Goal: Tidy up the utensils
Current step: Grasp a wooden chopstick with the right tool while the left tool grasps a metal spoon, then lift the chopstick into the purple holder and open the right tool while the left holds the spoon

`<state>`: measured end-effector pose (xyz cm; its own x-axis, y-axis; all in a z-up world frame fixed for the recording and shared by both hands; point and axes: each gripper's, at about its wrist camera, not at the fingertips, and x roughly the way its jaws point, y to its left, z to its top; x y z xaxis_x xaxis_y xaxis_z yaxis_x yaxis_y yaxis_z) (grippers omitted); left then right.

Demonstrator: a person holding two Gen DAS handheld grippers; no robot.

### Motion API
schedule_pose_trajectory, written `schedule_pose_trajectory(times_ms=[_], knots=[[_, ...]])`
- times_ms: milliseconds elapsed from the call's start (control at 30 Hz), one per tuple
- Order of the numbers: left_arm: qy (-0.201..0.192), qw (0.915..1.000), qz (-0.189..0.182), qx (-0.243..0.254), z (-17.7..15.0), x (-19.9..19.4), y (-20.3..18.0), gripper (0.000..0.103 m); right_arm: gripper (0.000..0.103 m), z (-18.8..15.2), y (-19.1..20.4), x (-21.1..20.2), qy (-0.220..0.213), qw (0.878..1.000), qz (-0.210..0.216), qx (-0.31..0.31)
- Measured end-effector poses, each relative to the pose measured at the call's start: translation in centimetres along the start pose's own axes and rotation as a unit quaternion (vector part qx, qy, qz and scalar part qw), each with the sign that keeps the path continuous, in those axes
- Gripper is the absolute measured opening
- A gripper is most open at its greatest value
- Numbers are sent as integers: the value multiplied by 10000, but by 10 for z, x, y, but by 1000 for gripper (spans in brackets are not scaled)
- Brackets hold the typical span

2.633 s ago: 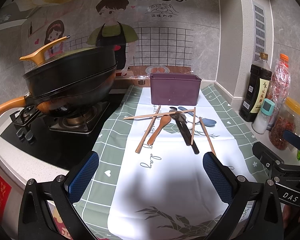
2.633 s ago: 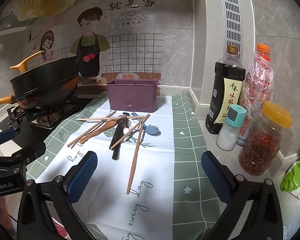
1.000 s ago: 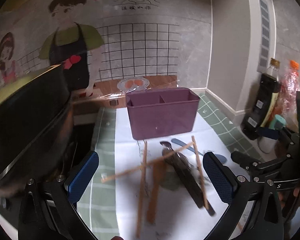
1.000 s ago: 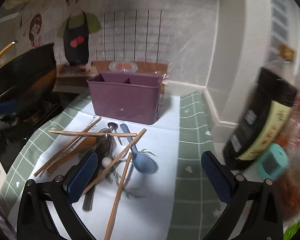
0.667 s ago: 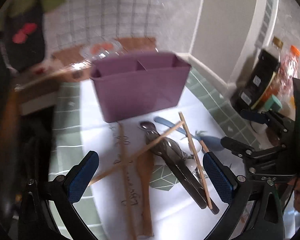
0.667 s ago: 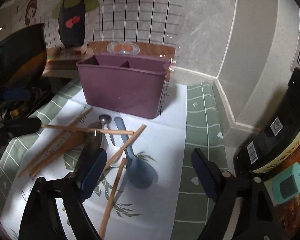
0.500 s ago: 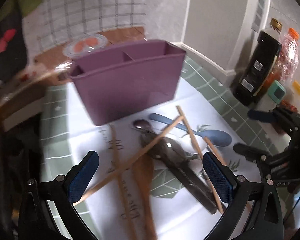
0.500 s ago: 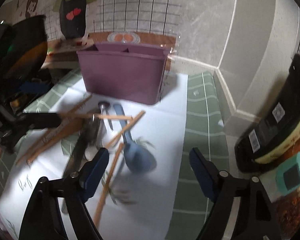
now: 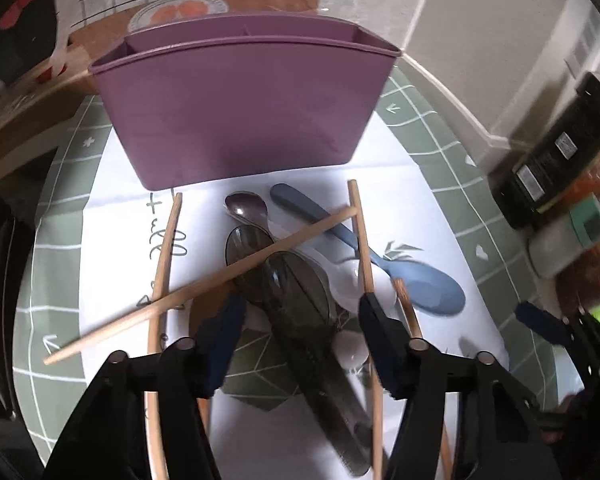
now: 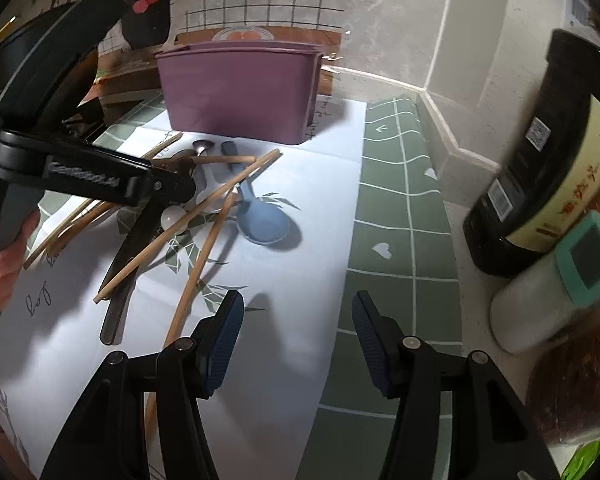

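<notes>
A purple two-compartment caddy (image 9: 244,108) (image 10: 240,88) stands at the back of the mat. In front of it lie crossed wooden chopsticks (image 9: 204,284), a dark translucent spoon (image 9: 296,296), a white spoon (image 9: 344,280), a small metal spoon (image 9: 246,208) and a blue spoon (image 9: 432,288) (image 10: 264,224). My left gripper (image 9: 300,320) hangs low over the pile. Its jaws are closing, with the dark spoon's bowl between them and the pads not pressing on it. My right gripper (image 10: 298,320) hovers over bare mat right of a chopstick (image 10: 196,280), jaws closing on nothing.
A soy sauce bottle (image 10: 540,160), a teal-lidded shaker (image 10: 552,292) and a chili jar (image 10: 572,392) crowd the right edge by the wall. The green-checked mat (image 10: 396,216) covers the counter. The hand (image 10: 4,264) holding the left gripper's body (image 10: 80,176) fills the right view's left side.
Both grippers have dropped toward the utensils and their jaws have narrowed. The left one moved forward over the dark spoon and now reaches into the right wrist view.
</notes>
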<state>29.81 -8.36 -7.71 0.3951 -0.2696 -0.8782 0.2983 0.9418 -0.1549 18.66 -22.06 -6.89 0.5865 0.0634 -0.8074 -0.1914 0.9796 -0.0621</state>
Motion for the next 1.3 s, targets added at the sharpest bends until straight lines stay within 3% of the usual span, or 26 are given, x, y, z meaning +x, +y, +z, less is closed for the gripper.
schedule_pose_trajectory(times_ms=[100, 167, 267, 533, 667, 767, 967, 1200, 1300], knots=[[11, 9997, 261, -24, -2, 8, -3, 57, 53, 1, -4, -2, -56, 9999, -23, 125], [-36, 9996, 245, -97, -1, 9, -3, 56, 53, 2, -5, -3, -55, 9998, -10, 181], [-35, 9995, 204, -242, -1, 14, -1, 35, 50, 2, -6, -4, -44, 9996, 110, 242], [-543, 9971, -60, -525, -25, -22, 28, 34, 42, 10, 4, -6, -107, 9989, 414, 187], [-995, 9937, 58, -518, -47, -58, 50, 34, 20, 18, 13, 3, 31, 9957, 903, 205], [-1339, 9894, 213, -522, -61, -81, 62, 34, 13, 28, 21, 14, 133, 9938, 1081, 243], [-1811, 9803, 332, -714, -77, -112, 81, 34, 9, 45, 33, 31, 371, 9878, 1456, 418], [-1910, 9773, 251, -886, -88, -127, 90, 34, 9, 52, 39, 48, 488, 9925, 1025, 448], [-1913, 9774, 231, -864, -91, -129, 92, 34, 9, 51, 38, 55, 681, 9904, 1105, 482]])
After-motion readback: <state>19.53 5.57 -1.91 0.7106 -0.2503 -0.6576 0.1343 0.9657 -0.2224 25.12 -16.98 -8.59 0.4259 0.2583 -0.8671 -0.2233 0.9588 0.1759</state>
